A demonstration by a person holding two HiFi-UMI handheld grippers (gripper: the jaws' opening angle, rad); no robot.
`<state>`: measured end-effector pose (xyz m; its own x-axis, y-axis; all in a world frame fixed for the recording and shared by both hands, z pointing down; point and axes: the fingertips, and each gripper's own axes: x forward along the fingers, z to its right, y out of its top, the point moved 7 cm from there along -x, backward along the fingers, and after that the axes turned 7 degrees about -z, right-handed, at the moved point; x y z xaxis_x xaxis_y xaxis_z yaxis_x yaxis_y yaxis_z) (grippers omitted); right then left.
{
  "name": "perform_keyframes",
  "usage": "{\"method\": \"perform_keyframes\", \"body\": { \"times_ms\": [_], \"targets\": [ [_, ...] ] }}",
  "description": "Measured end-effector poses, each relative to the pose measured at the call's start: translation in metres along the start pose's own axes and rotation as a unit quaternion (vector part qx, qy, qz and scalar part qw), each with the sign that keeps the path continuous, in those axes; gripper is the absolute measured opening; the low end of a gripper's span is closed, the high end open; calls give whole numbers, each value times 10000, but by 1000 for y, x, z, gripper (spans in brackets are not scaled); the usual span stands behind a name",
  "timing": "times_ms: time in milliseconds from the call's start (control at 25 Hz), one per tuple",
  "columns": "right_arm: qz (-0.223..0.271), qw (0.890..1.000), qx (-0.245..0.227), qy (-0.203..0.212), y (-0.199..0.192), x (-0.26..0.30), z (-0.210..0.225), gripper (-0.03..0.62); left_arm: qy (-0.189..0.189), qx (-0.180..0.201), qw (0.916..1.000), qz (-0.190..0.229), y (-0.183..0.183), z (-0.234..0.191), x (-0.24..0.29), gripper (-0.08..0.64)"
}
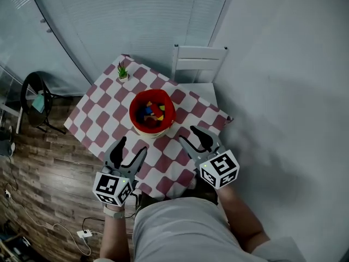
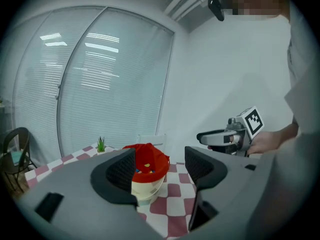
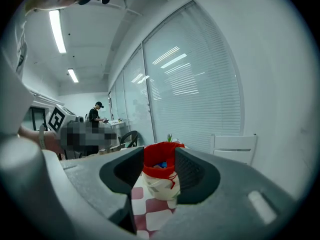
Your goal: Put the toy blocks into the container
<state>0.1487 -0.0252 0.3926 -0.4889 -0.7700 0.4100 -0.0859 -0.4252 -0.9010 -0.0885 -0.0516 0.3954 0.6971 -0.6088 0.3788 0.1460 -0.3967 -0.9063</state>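
Observation:
The container (image 1: 134,103) is a cream bucket with a red rim, standing in the middle of the checkered table (image 1: 106,100). Several coloured toy blocks (image 1: 152,112) lie inside it. My left gripper (image 1: 133,146) hovers open and empty over the table's near edge, left of the bucket. My right gripper (image 1: 188,134) is also open and empty, near the bucket's right side. In the left gripper view the bucket (image 2: 150,181) shows between the spread jaws of that gripper (image 2: 160,171), with the right gripper (image 2: 220,136) off to the right. The right gripper view frames the bucket (image 3: 159,184) beyond its own open gripper (image 3: 159,171).
A small potted plant (image 1: 122,71) stands at the table's far corner. A white chair (image 1: 199,59) sits against the far side, and a black chair (image 1: 35,97) stands on the wooden floor at left. A person (image 3: 95,114) works far back in the room.

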Motion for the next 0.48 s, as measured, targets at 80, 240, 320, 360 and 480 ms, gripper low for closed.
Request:
{"method": "perform_keyframes", "body": {
  "times_ms": [80,240,320,360,480],
  "targets": [
    [118,9999,4,-63,2,-10,-2,175,-134,46,9997,190,10,5,0,307],
    [331,9993,-7,-182,6,-27,-6,175,-336,309,9979,459,35,18,-1,307],
    [427,9989,-23,-209,9,-34,-8,175,-400,459,9965,569,42,23,-1,307],
    [463,9987,-8,-235,9,-36,-9,175,-436,506,9958,623,45,24,-1,307],
    [543,9981,2,-292,9,-44,-12,175,-543,580,9940,757,50,27,1,307]
  ]
}}
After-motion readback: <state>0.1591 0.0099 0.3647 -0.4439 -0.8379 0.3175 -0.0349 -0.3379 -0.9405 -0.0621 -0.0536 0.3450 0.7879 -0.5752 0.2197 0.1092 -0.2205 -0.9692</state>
